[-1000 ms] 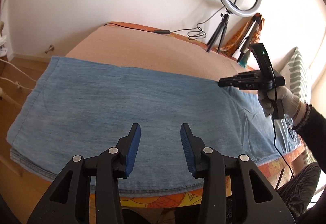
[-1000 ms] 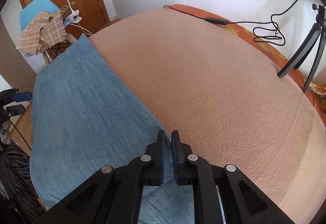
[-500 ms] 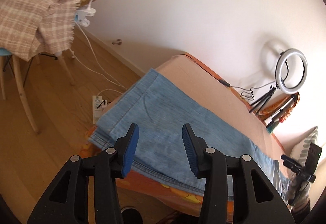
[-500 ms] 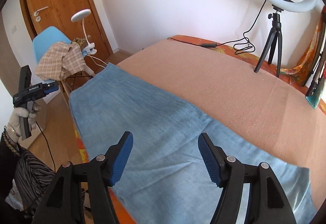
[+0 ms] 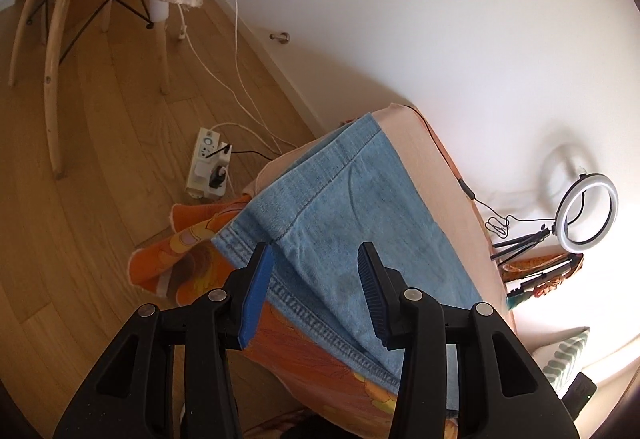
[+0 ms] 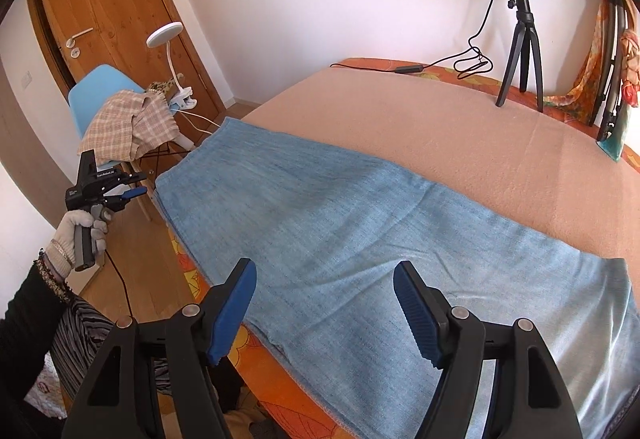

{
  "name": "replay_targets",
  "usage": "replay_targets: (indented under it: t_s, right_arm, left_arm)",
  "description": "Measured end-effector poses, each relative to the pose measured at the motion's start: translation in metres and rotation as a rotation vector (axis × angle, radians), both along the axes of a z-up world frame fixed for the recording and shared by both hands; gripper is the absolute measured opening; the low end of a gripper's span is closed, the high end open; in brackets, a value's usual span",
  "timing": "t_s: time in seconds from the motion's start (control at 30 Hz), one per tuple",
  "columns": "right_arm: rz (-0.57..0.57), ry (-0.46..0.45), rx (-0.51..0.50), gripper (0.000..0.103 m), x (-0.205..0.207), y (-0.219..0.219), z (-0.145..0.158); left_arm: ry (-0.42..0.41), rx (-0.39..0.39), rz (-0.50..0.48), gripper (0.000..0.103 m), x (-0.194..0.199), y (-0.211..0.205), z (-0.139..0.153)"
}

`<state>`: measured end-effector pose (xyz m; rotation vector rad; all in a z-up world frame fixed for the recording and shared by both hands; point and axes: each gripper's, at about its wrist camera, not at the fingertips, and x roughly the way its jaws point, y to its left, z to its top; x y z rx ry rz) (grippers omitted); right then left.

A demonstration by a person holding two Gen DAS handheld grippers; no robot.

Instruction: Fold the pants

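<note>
The pants [image 6: 360,223] are light blue denim, lying flat as one long, smooth strip along the near edge of the bed [image 6: 460,127], on a peach blanket over an orange patterned sheet [image 5: 188,251]. From the left wrist view the leg hems [image 5: 304,299] show stitched edges stacked at the bed's corner; how many layers lie there is hard to tell. A few soft creases run across the cloth near the right end. The left hand-held gripper [image 5: 316,291] hangs released over the hem end, jaws partly apart with nothing between them. The right hand-held gripper [image 6: 324,315] is also released, jaws wide apart above the denim and clear of it. A gloved hand [image 6: 78,239] holds the left tool beside the bed.
</note>
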<state>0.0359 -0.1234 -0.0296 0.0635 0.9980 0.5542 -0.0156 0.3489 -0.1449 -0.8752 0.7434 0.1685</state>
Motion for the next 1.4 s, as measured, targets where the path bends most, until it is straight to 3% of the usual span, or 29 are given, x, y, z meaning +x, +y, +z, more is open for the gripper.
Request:
replay_targets:
  t_s: [0.17, 0.27, 0.3, 0.4, 0.53, 0.7, 0.8, 0.87, 0.9, 0.93, 1.07, 1.17, 1.3, 1.4]
  right_arm:
    - [0.028, 0.016, 0.051, 0.074, 0.001, 0.012, -0.008]
    - [0.094, 0.034, 0.016, 0.074, -0.003, 0.034, -0.019]
    - [0.117, 0.028, -0.009, 0.074, -0.006, 0.042, -0.022]
    - [0.19, 0.007, -0.072, 0.074, -0.016, 0.063, -0.028]
    - [0.253, -0.027, -0.137, 0.074, -0.028, 0.078, -0.031]
    - [0.297, -0.017, -0.108, 0.074, -0.035, 0.083, -0.033]
    - [0.337, -0.019, -0.113, 0.073, -0.034, 0.097, -0.037]
    - [0.359, -0.028, -0.13, 0.068, -0.034, 0.111, -0.04]
    - [0.368, -0.032, -0.138, 0.065, -0.033, 0.118, -0.042]
    - [0.381, -0.035, -0.144, 0.065, -0.031, 0.125, -0.043]
    - [0.455, -0.096, -0.238, 0.057, -0.033, 0.156, -0.052]
    - [0.493, -0.118, -0.344, 0.035, -0.033, 0.168, -0.067]
    - [0.51, -0.099, -0.316, 0.021, -0.032, 0.163, -0.068]
    - [0.508, -0.103, -0.308, 0.018, -0.032, 0.16, -0.064]
  left_arm:
    - [0.047, 0.009, 0.015, 0.043, 0.017, 0.003, -0.012]
    - [0.047, 0.014, 0.023, 0.042, 0.024, 0.003, -0.016]
    - [0.043, 0.022, 0.025, 0.039, 0.026, 0.001, -0.017]
    - [0.037, 0.067, 0.031, 0.019, 0.027, -0.004, -0.019]
    - [0.036, 0.016, 0.108, 0.019, 0.01, -0.001, -0.024]
    - [0.052, 0.049, 0.118, 0.032, 0.008, 0.002, -0.021]
    - [0.052, 0.065, 0.106, 0.032, 0.017, 0.001, -0.023]
    - [0.051, 0.1, 0.08, 0.03, 0.025, -0.004, -0.021]
    - [0.046, 0.12, 0.071, 0.021, 0.028, -0.006, -0.021]
    - [0.038, 0.124, 0.068, 0.018, 0.029, -0.007, -0.02]
    - [-0.01, 0.117, 0.07, 0.015, 0.027, -0.011, -0.013]
    - [-0.039, 0.139, 0.085, 0.015, 0.018, -0.011, -0.003]
    - [-0.009, 0.119, 0.091, 0.015, 0.007, -0.005, -0.014]
    - [0.018, 0.126, 0.09, 0.015, 0.005, -0.006, -0.024]
